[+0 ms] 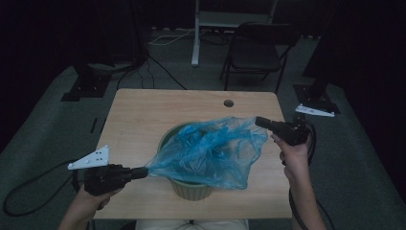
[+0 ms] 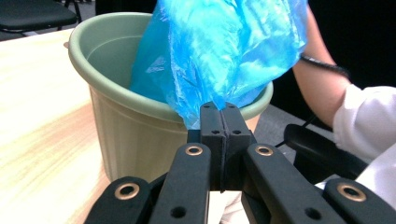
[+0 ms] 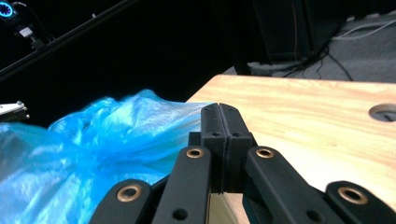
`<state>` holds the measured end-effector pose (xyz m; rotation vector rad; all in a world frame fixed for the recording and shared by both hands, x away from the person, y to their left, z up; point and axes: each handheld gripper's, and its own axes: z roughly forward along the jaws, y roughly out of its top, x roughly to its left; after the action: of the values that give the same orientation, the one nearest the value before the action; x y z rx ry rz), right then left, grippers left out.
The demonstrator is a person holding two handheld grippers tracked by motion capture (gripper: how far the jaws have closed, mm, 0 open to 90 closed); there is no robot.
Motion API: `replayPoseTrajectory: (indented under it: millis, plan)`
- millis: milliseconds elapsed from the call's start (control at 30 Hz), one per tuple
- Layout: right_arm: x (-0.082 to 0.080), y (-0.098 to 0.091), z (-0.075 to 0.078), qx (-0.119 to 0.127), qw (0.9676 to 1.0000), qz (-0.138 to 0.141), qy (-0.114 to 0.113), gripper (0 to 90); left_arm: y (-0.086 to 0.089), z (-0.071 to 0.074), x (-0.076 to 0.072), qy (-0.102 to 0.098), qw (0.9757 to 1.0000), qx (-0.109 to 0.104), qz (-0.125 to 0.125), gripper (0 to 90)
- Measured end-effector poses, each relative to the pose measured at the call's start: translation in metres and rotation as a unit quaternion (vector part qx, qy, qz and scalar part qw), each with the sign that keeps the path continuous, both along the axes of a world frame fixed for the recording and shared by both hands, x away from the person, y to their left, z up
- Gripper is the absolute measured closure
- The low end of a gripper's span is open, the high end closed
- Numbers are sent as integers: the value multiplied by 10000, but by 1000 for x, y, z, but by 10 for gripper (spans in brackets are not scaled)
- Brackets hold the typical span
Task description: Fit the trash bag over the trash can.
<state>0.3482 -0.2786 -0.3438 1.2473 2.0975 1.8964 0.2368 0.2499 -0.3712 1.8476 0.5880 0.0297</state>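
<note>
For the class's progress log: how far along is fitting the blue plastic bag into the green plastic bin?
Done: the thin blue plastic bag is partly inside the round green plastic bin. In hand: the left gripper and right gripper are each shut on opposite edges of the bag, holding it stretched above the bin on the wooden table. Left: the bag's edge is not yet folded over the bin's rim.

Dark studio-like lab, black curtains [image 1: 48, 38], stand bases [image 1: 85, 86], folding chair [image 1: 256, 50]

Most of the green bucket's [image 1: 191, 188] mouth and inside, under the blue bag [image 1: 210, 152].
</note>
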Motion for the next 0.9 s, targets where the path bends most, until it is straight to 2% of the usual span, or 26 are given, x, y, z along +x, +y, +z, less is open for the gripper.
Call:
replayPoseTrajectory:
  millis: [33,67,100,200,233,400,467,533,633,733,767,800,833,867,900]
  plan:
    - [1,2,-2,-8,10000,31,18,900,3,-1,1,76,9998,-114,-114,771]
    - [1,2,-2,-8,10000,31,18,900,3,-1,1,76,9998,-114,-114,680]
    - [1,5,-3,-12,10000,83,41,900,4,0,2,72,9997,-139,-175,680]
    - [3,12,-3,-60,9998,162,56,900,7,4,5,101,9999,-101,-77,535]
    - [4,14,-2,-87,9998,168,43,900,8,5,7,117,9999,-78,-57,531]
    - [5,20,1,-162,9996,221,23,900,10,16,27,302,9995,-30,5,403]
    - [5,22,2,-208,9995,219,-3,900,10,23,36,335,9994,-10,70,385]
    - [5,23,3,-227,9995,234,-3,900,6,32,53,450,9990,4,72,367]
    - [6,24,3,-212,9995,241,-10,900,-9,37,80,739,9973,5,-45,352]
    - [7,27,3,-214,9994,279,7,899,-27,31,104,1119,9931,-23,-360,353]
    - [7,28,3,-216,9993,288,13,899,-33,29,109,1205,9913,-10,-525,354]
    - [8,29,3,-240,9993,301,9,899,-38,26,114,1259,9905,-8,-559,355]
    - [8,29,3,-242,9992,317,17,899,-41,24,117,1291,9892,-77,-686,400]
    - [9,30,3,-252,9992,315,21,899,-44,22,120,1281,9886,-103,-780,483]
    - [10,31,3,-259,9992,316,16,899,-46,22,122,1170,9913,-35,-600,552]
